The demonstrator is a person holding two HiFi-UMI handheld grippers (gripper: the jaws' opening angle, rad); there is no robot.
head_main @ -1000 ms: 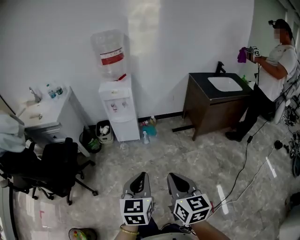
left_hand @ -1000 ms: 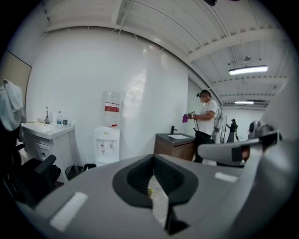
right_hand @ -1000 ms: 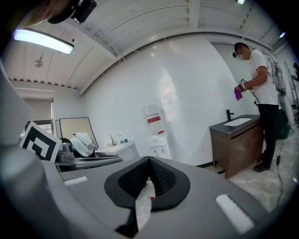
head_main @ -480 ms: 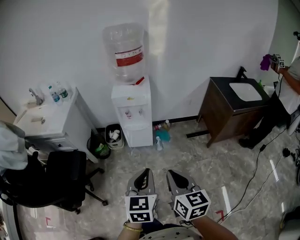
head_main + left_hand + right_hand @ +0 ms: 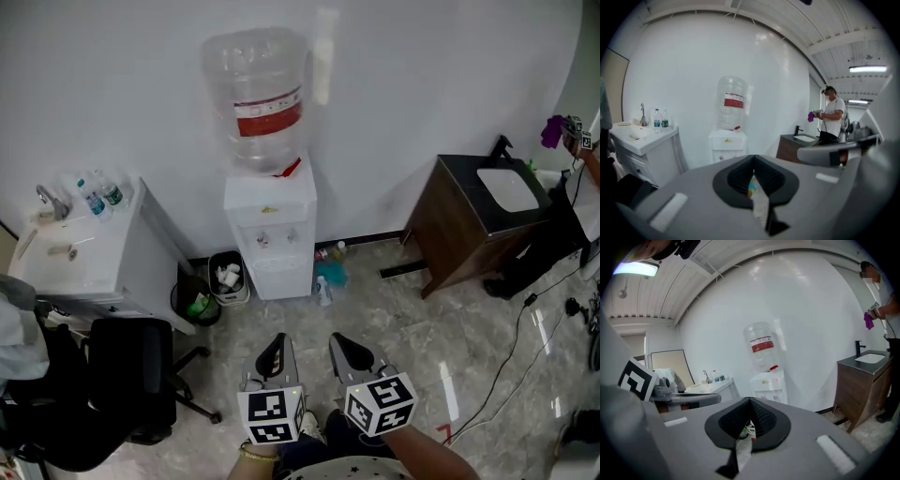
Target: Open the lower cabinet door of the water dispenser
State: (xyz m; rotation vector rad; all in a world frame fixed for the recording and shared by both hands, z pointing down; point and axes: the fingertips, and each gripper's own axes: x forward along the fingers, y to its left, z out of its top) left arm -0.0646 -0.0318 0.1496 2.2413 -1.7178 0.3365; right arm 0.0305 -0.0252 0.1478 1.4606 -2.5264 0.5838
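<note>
In the head view the tall white plastic water dispenser stands on the floor at the wall, its lower cabinet door well ahead of the left gripper, which lines up best, and the right gripper, while the left gripper view, then the right gripper view, each show jaws pressed together on nothing, the dispenser upright beyond.

White water dispenser, lower door closed

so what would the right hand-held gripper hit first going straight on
Way looks free across the floor; the right hand-held gripper probably meets the lower cabinet door of the water dispenser first, depth unclear.
</note>
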